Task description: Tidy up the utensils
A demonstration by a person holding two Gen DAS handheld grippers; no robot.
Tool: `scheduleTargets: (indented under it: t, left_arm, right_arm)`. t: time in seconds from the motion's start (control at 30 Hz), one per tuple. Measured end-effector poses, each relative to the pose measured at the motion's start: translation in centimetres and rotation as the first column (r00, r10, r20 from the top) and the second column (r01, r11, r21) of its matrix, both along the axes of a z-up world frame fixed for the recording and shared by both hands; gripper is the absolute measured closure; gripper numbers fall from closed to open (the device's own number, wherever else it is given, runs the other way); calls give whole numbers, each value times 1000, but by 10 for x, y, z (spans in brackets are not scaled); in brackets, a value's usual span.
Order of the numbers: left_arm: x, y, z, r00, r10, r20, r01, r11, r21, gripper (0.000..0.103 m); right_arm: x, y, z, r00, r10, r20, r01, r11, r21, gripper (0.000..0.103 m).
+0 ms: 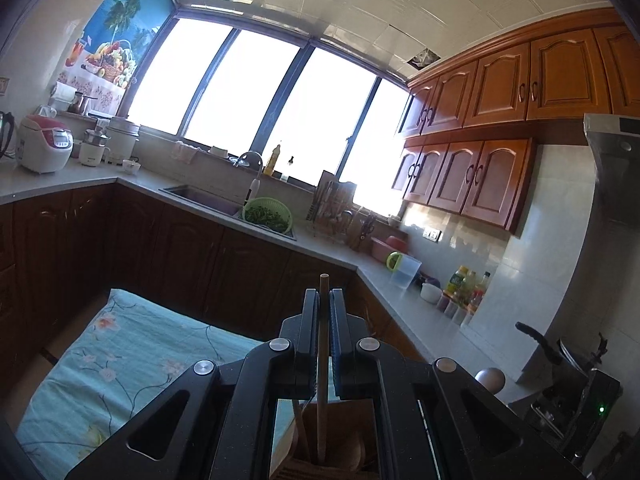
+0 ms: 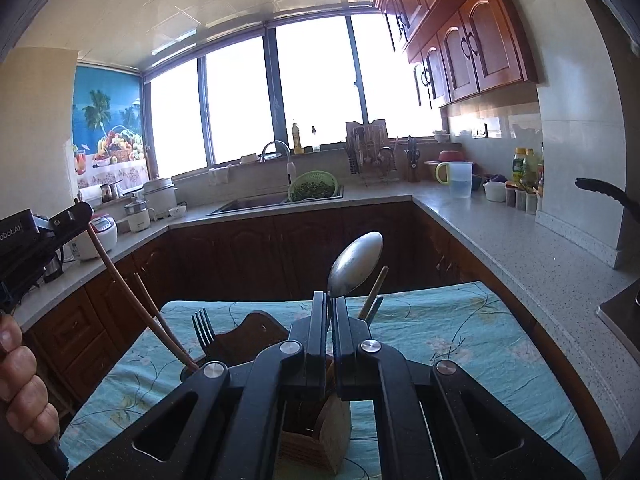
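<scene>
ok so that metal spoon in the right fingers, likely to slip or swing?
The spoon looks like smooth polished metal, so it may slip. The right gripper pinches it just under the bowl, so the heavy end stands above the grip and could pivot. It looks stiff and unlikely to bend.

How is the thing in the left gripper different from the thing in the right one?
The left gripper holds a thin, brown wooden chopstick; the right gripper holds a shiny metal spoon. The chopstick is straight and narrow; the spoon has a wide, rounded bowl. Both stick up between shut jaws.
</scene>
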State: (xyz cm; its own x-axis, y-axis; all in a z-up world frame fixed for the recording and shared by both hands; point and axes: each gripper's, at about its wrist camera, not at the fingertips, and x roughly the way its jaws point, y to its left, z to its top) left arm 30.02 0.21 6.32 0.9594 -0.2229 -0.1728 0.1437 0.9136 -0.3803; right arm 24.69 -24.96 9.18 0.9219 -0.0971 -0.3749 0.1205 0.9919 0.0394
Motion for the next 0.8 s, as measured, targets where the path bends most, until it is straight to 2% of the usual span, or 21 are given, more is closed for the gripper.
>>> scheduleTargets:
  t: [0.23,0.4,0.6,0.8]
  left_arm:
    - [19,-11,-30,996,-32,-88,33,999,14,100]
    - [37,-8,-28,989,-57,-138,62,998,32,99]
    - [32,8,-12,990,-59,-129,66,997,49,99]
    - [26,16,-17,989,-55,-137,62,997,45,99]
  right_arm:
    - [8,-8,-32,996,6,-88,-1,999,53,100]
    - [12,-12,-43,991,24,-134,-12,996,93,100]
    - [17,-18,-51,983,47,-178,-24,991,132,100]
    - [18,-20,-49,983,47,-179,-20,988,152,100]
